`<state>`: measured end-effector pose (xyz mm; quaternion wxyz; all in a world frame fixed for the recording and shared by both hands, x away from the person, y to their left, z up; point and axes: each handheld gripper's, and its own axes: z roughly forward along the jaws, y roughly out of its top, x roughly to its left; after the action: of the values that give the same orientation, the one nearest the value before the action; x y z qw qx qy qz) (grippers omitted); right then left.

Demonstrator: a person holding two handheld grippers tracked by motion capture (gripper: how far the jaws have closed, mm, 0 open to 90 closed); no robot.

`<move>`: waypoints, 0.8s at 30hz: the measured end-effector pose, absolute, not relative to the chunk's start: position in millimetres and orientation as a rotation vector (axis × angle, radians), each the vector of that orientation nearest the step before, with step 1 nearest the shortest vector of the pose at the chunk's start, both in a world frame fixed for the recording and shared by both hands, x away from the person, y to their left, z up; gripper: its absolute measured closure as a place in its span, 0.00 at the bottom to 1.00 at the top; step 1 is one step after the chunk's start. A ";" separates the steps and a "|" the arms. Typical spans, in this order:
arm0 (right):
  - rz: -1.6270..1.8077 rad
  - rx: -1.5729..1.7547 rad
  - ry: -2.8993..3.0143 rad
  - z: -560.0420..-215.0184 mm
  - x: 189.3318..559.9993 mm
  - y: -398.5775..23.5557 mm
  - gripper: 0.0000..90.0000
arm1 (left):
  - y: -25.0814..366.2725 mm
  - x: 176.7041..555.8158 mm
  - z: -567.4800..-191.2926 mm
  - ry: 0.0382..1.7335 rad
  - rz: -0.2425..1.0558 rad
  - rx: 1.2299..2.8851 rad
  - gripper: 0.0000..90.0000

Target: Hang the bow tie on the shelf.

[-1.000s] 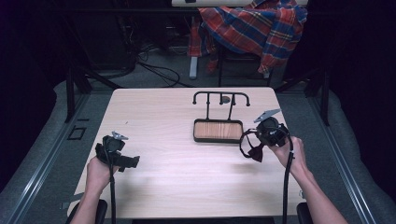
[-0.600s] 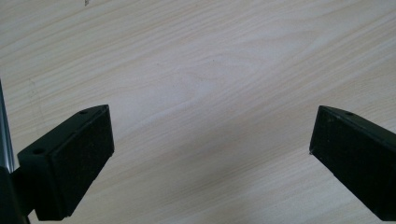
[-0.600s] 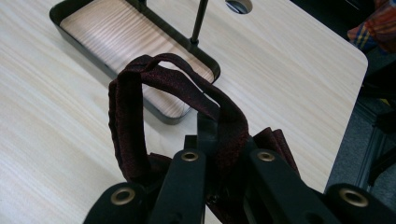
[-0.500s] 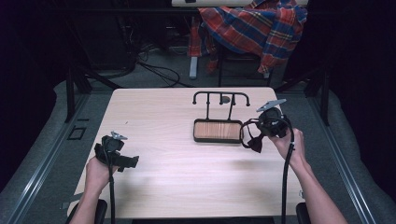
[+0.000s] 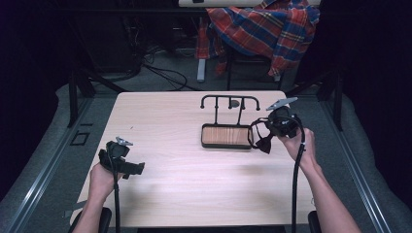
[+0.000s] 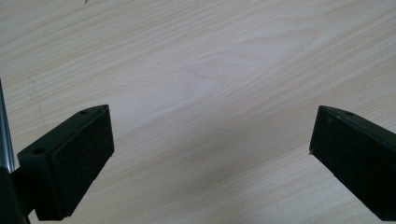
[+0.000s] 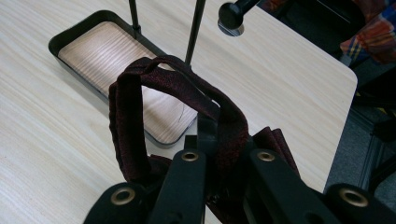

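Note:
A dark red fabric band (image 7: 135, 102) forms a loop with folded fabric bunched at its base. My right gripper (image 7: 219, 161) is shut on that base. In the high view the band (image 5: 260, 138) hangs from the right gripper (image 5: 270, 132) just right of a black stand. The stand has a wood-lined tray (image 5: 204, 141) and an upright hook rail (image 5: 229, 98). From the right gripper view the tray (image 7: 100, 51) lies just beyond the loop, with the rail's posts rising behind it. My left gripper (image 5: 130, 167) stands open low over bare tabletop (image 6: 210, 93), far left of the stand.
A round black knob (image 7: 232, 16) sits on the table behind the stand. The table's right edge (image 5: 306, 160) is close to the right hand. A plaid cloth (image 5: 262, 29) hangs over a chair beyond the far edge. Cables trail from both grippers.
My right gripper has carried the band away from the person and slightly up, closer to the stand's right end. The left gripper has barely moved.

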<state>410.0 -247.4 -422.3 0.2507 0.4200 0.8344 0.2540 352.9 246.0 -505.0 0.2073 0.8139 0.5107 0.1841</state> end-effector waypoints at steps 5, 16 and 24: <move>0.704 1.140 2.263 -418.2 412.0 -246.5 0.98 | 246.5 352.6 -504.7 1.420 0.514 2.266 0.00; 0.742 1.145 2.229 -408.4 416.2 -248.4 0.98 | 246.2 352.8 -505.1 1.419 0.511 2.263 0.00; 0.745 1.146 2.212 -405.4 419.2 -249.2 0.98 | 245.6 352.8 -505.3 1.416 0.512 2.268 0.00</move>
<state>419.2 -249.2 -405.4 0.2673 0.4247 0.8198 0.2759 352.8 245.6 -505.3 0.2081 0.8149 0.5087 0.1838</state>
